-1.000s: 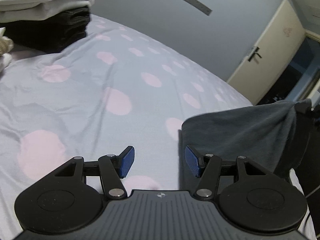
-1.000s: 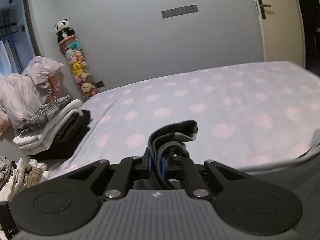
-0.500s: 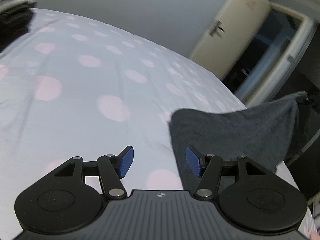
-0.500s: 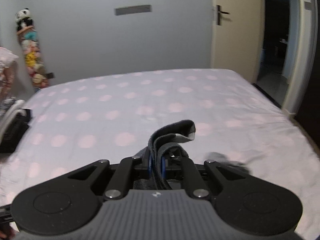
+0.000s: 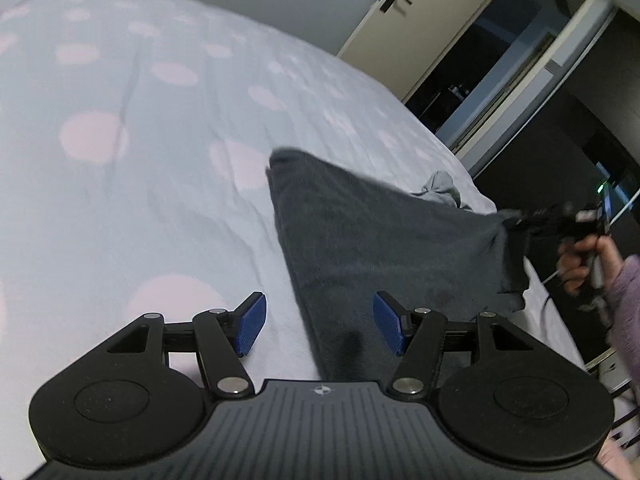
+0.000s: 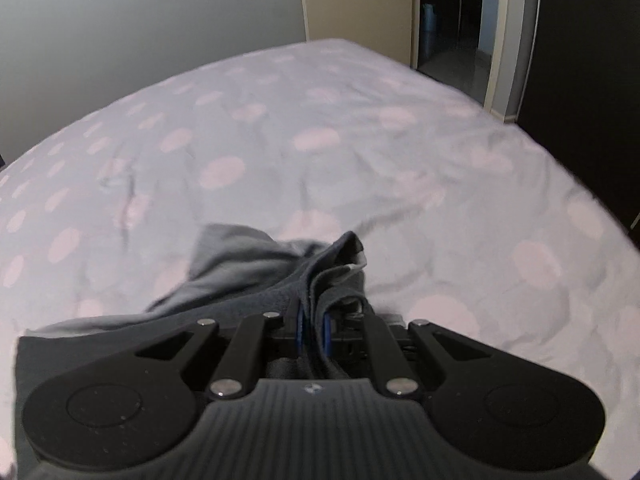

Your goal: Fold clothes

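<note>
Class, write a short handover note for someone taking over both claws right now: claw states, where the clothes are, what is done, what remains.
Left claw: open, holding nothing, over the near edge of the dark grey garment.
Right claw: shut on a bunched corner of that garment, lifting it off the spotted bed sheet.
A light grey garment lies crumpled beside it.
Done: one corner gripped.
Left: grip a second corner, spread, fold.

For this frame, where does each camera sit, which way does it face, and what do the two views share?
Left wrist: rides the open left tool, looking across the bed toward the doorway; shows its own blue fingers, plus the right hand and right tool pinching the dark garment.
Right wrist: rides the right tool, shut on the dark garment, facing the bed, wall and doorway.
Shared: garment, polka-dot bed, doorway, right tool.
</note>
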